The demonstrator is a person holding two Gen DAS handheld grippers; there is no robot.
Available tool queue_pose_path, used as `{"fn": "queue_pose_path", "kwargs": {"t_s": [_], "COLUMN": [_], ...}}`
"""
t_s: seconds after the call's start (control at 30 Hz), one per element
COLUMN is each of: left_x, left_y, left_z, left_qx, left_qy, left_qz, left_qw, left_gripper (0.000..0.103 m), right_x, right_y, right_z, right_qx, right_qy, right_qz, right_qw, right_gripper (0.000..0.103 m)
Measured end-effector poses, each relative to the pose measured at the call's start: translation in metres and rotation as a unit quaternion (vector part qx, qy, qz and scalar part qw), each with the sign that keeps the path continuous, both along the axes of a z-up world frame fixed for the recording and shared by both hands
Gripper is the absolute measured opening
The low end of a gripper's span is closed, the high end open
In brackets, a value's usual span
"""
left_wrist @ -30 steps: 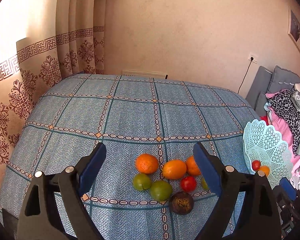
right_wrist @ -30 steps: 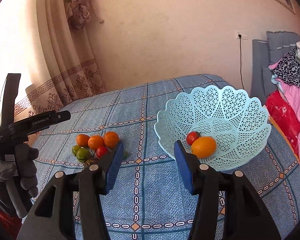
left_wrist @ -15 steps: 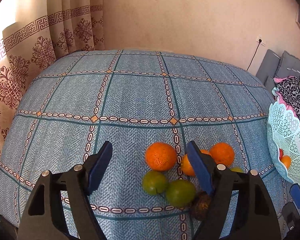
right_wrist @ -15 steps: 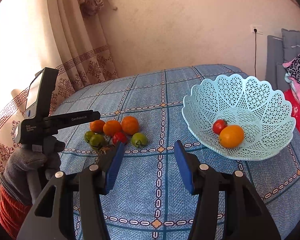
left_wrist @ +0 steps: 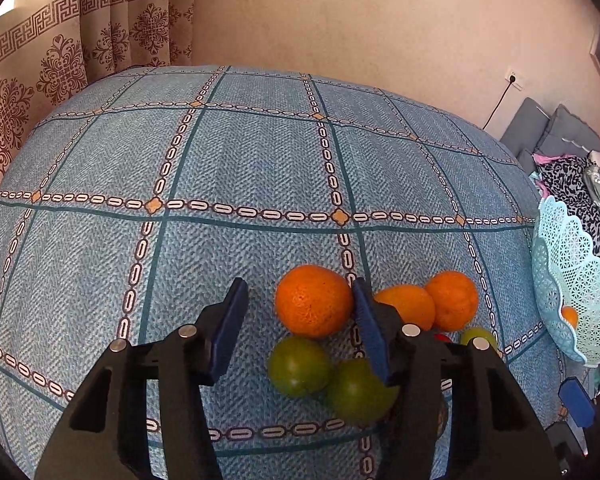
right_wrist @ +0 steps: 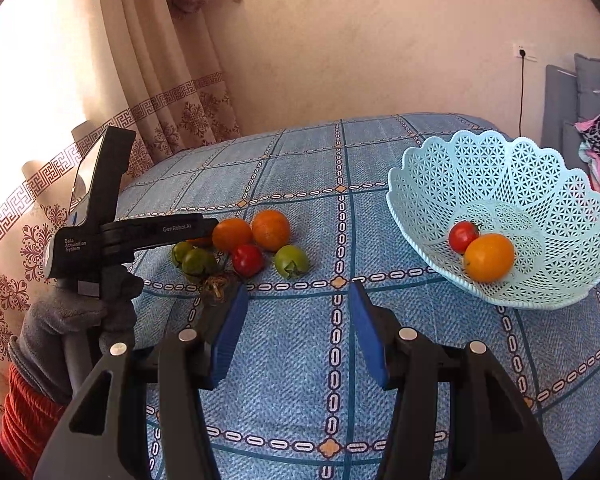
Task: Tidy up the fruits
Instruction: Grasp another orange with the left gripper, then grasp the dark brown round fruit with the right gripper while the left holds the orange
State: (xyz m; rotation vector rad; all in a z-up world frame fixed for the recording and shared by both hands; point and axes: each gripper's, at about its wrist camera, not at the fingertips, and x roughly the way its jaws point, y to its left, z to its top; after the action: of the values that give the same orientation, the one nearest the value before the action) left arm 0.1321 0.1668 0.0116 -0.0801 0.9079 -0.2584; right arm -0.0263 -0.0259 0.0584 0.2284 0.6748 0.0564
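- Two grippers are in my hands, and both are standing with their blue pads apart, gripping nothing.
- I am holding my left gripper [left_wrist: 298, 322] low in the left wrist view, its jaws reaching around the nearest orange [left_wrist: 314, 301] at lower centre; the right pad is sitting just beside that fruit, and I cannot tell whether it is touching.
- Two green tomatoes [left_wrist: 299, 366] are lying just below the orange, touching one another, the second one partly hidden behind my right pad.
- Two more oranges [left_wrist: 452, 306] are lying to the right of that pad, pressed together.
- I am holding my right gripper [right_wrist: 296, 330] over bare bedspread [right_wrist: 300, 380] at the bottom centre of the right wrist view, well apart from any fruit.
- My gloved left hand [right_wrist: 76, 320] is showing at the lower left of that view, gripping the other tool's handle.
- A red tomato [right_wrist: 247, 260] is lying in the fruit cluster at centre left.
- A pale blue lattice basket [right_wrist: 500, 168] is sitting at the right, holding one red tomato and one orange fruit, touching.
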Motion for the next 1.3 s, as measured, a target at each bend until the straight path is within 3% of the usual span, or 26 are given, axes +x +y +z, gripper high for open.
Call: {"fn": "queue_pose_path", "kwargs": {"t_s": [0.07,0.63,1.3], "left_x": [0.002,-0.019,-0.029], "left_y": [-0.002,0.024,0.036], "left_z": [0.0,0.038,0.05], "left_qx": [-0.012,-0.004,-0.016], "left_qy": [0.004,-0.063,-0.082], "left_qz": [-0.014,0.047,0.058], "left_qw": [0.9998,0.9969,0.9948], "left_gripper": [0.038,0.038,0.038], "right_x": [0.002,0.042,0.092], "right_y": [0.003,0.05,0.084], "right_z": [-0.002,-0.022,-0.04], "right_qx": [0.008,0.006,-0.022], "right_qy": [0.006,0.052,0.08], "right_qz": [0.008,0.077,0.092], "right_qw": [1.0,0.996,0.992], "right_gripper": [0.053,0.053,0.051]}}
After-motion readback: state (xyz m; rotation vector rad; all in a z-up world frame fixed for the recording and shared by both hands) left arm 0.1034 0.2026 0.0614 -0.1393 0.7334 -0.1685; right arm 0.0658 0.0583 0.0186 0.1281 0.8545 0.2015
